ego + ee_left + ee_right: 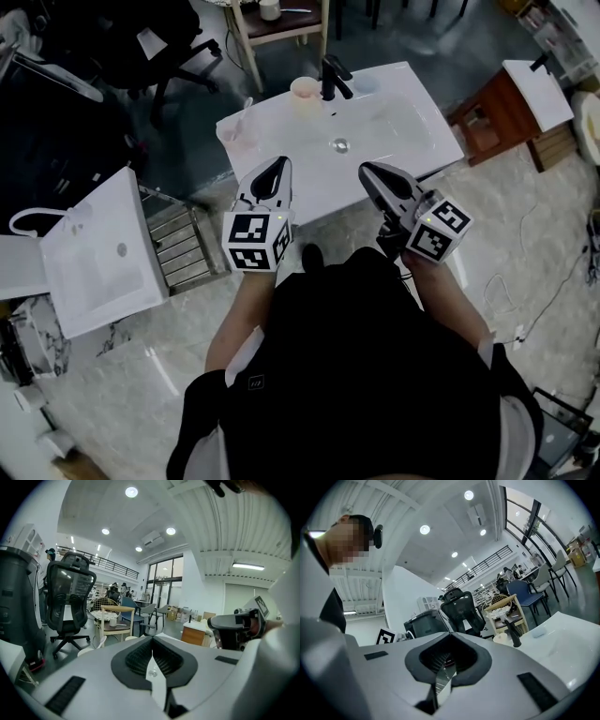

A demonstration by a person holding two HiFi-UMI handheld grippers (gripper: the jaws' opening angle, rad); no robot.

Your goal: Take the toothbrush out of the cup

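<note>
1. In the head view, both grippers are out in front of the person, side by side at mid-frame. Their noses aim at the white washbasin (398,122) in the upper centre.
2. Left gripper (278,165): the jaws are pressed together with nothing between them. Its own view shows the dark ribbed pads (138,657) meeting along one line.
3. Right gripper (367,170): same story, jaws closed and empty. Its ribbed pads (440,660) meet in the right gripper view.
4. Now the target. A translucent cup (240,139) sits on the basin's left corner, upper frame, left of centre. A thin pale stick rising from it looks like the toothbrush (247,106), but it is too small and faint to make out the head.
5. Both grippers are well apart from that cup, and the left one's tip is the nearer.
6. At the basin's far edge stands a black faucet (333,80), with a beige cup (305,90) just to its left.
7. A round drain (339,144) sits in the bowl, above the gap between the two gripper tips.
8. A second white basin top (94,244) lies at the left of the frame, and a black office chair (141,47) fills the upper left.
</note>
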